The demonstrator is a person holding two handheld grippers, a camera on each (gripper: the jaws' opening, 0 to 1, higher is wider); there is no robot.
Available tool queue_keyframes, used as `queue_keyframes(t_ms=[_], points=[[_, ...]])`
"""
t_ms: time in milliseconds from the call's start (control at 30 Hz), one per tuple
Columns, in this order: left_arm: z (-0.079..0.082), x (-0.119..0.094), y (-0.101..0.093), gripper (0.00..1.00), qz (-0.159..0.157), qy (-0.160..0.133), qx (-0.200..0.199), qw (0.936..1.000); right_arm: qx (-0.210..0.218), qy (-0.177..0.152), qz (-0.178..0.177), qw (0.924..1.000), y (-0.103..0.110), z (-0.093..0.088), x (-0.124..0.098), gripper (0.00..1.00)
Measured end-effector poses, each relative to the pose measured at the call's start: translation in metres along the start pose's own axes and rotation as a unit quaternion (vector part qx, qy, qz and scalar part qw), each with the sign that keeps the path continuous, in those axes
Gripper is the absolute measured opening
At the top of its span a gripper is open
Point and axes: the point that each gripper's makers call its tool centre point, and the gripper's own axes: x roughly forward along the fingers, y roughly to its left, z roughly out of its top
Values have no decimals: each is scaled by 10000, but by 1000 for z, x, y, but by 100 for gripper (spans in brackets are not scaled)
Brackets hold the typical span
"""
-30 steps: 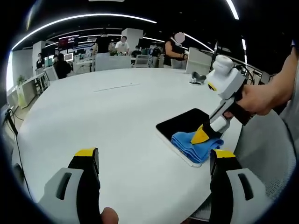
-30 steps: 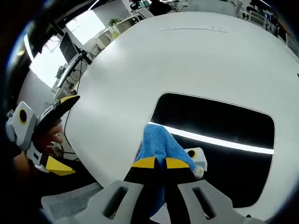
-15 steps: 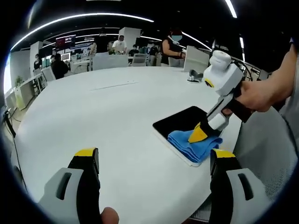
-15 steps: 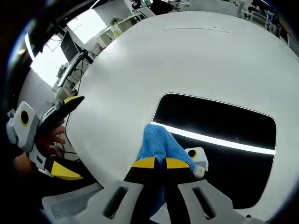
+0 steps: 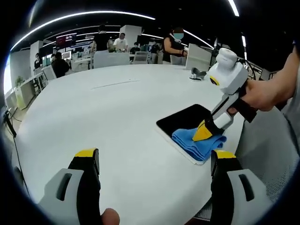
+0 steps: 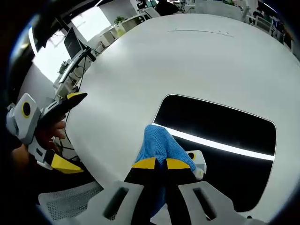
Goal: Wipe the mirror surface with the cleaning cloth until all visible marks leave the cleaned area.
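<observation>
text: none legible | labels: none | brands: none | numbers/signs: none

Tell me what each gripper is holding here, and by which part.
The right gripper is shut on the blue cloth, pinching its near bunched edge and pressing it on the mirror. The left gripper is open and holds nothing.

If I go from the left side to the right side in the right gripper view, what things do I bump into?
The left hand-held gripper at the table's edge → bare white table → the blue cleaning cloth clamped in the right hand-held gripper → the dark mirror.
</observation>
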Motion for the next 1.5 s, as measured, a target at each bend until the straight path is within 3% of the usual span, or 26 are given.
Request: queue_keyframes(t_ms=[467, 600, 900, 1500], points=[[-4, -1, -1, 99, -46, -17, -71, 10000, -105, -26, 13, 9999, -3, 12, 5, 0], [2, -5, -1, 99, -79, -196, -223, 9995, -200, 13, 2, 9998, -3, 19, 7, 0], [-4, -2, -4, 99, -144, -78, -187, 9997, -216, -26, 27, 9998, -9, 31, 12, 0], [-6, -1, -12, 99, -189, -132, -268, 9994, -809, -24, -184, 9966, -22, 58, 21, 0]])
